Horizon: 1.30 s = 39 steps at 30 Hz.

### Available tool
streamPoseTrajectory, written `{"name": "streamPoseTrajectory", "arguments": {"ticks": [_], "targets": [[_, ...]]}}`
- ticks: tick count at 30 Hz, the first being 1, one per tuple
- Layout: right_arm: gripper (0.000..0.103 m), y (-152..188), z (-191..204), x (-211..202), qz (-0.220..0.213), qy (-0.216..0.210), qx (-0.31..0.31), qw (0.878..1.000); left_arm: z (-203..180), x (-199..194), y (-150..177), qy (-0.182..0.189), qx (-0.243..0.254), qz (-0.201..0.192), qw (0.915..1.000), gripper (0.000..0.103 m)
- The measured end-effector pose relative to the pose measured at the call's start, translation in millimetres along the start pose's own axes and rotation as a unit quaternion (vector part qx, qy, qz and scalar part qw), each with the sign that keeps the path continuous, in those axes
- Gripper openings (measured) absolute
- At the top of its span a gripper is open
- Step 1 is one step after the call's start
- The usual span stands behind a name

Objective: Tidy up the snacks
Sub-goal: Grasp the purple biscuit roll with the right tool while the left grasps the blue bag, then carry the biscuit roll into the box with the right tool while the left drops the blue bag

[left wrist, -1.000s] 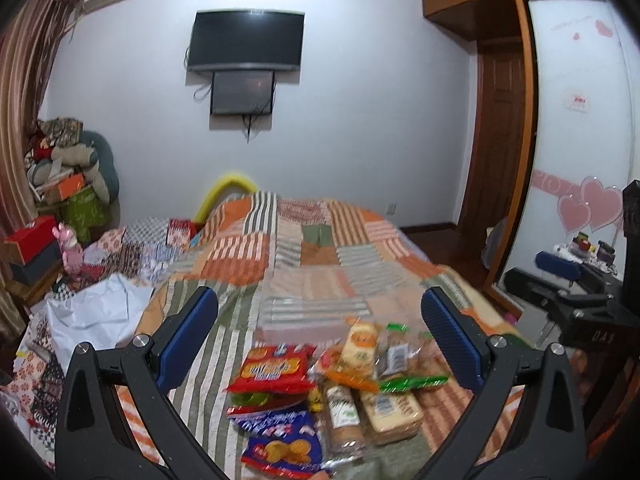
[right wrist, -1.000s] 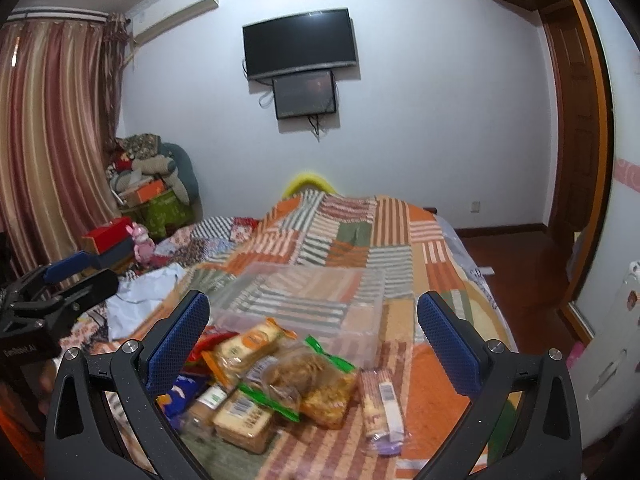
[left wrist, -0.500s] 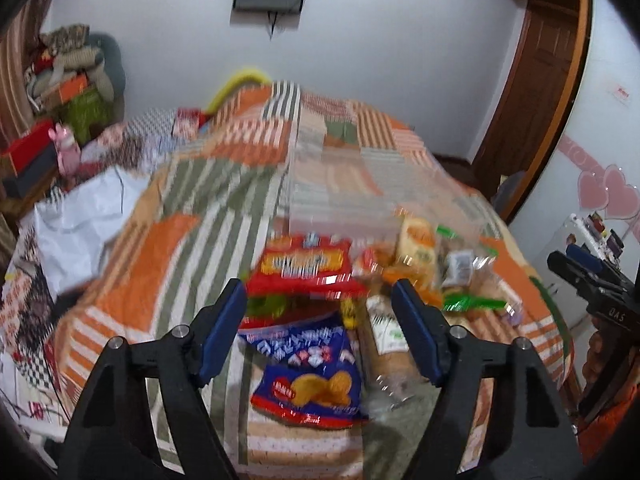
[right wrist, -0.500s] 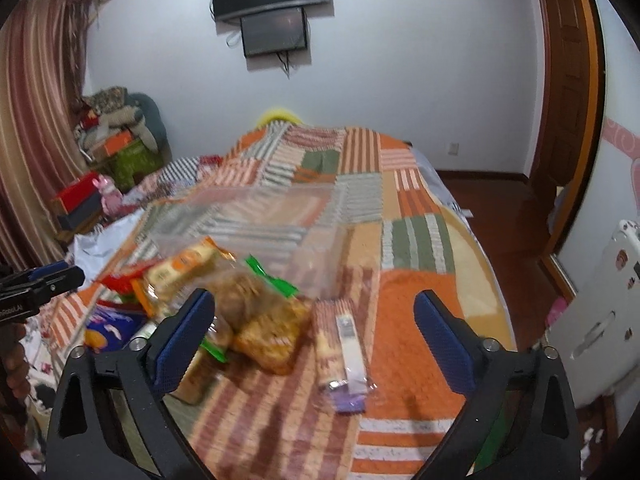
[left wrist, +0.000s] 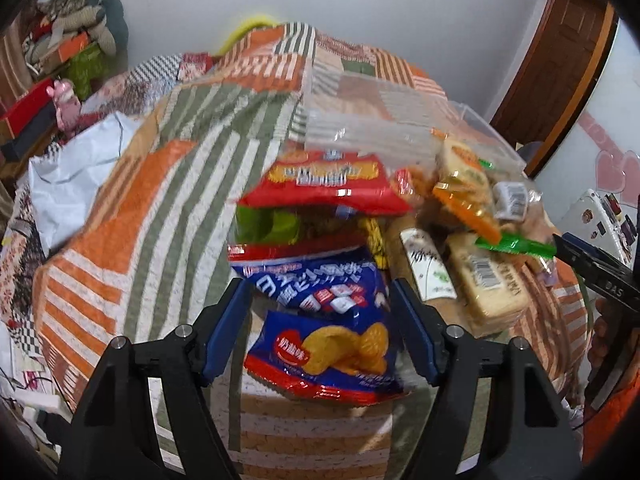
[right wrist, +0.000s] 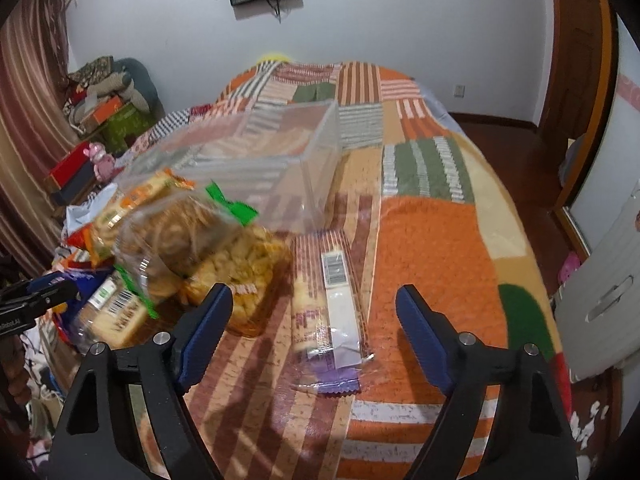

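A pile of snack packs lies on the patchwork bedspread (left wrist: 160, 184). My left gripper (left wrist: 320, 332) is open, its fingers on either side of a blue chip bag (left wrist: 324, 352), not closed on it. Behind it lie another blue bag (left wrist: 316, 284) and a red bag (left wrist: 324, 180). My right gripper (right wrist: 314, 328) is open over a long purple-ended biscuit pack (right wrist: 328, 296). A clear bag of yellow snacks (right wrist: 240, 264) lies left of it. A clear plastic box (right wrist: 256, 160) stands empty behind the pile.
Biscuit packs (left wrist: 480, 280) lie right of the blue bags. The bed's near edge drops off below both grippers. A white sheet (left wrist: 76, 172) and cluttered boxes (left wrist: 60, 56) are at the left. A wooden door (right wrist: 576, 40) and white cabinet (right wrist: 600, 296) are at the right.
Both grippers have tilted down and moved in close over the snacks. The left one's fingers have narrowed and now flank the blue chip bag; the right one now hovers over the long biscuit pack.
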State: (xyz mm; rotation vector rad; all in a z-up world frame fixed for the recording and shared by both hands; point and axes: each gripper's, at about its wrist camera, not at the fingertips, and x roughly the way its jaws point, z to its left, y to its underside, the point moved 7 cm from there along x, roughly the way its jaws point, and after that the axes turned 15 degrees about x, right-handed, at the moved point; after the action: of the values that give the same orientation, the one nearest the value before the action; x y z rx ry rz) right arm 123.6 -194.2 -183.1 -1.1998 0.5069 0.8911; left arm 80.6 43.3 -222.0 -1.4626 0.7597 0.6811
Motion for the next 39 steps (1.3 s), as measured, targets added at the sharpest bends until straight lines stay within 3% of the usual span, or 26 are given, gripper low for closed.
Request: {"name": "streamPoseTrajectory", "arguments": {"ticks": [9,16,19,28,39], "targets": [[0.062,9,-8,21,0.047,0.002,0.013,0.999,-3,18,5,0.018,-0.005,0.016,0.9997,0.072],[0.059,8,-7,26,0.05,0.009,0.004,0.999,0,19,10,0.044,-0.029,0.012,0.9985,0.067],[0.043,8,-6,29,0.054,0.014,-0.003,0.998,1,18,11,0.049,-0.036,0.01,0.9981,0.063],[0.043,12,-13,9,0.039,-0.003,0.02,0.999,2,4,14,0.046,-0.048,0.005,0.9978,0.06],[0.043,-8,-7,-30,-0.015,-0.016,0.032,0.999,4,-46,-4,0.013,-0.039,-0.053,0.9977,0.06]]}}
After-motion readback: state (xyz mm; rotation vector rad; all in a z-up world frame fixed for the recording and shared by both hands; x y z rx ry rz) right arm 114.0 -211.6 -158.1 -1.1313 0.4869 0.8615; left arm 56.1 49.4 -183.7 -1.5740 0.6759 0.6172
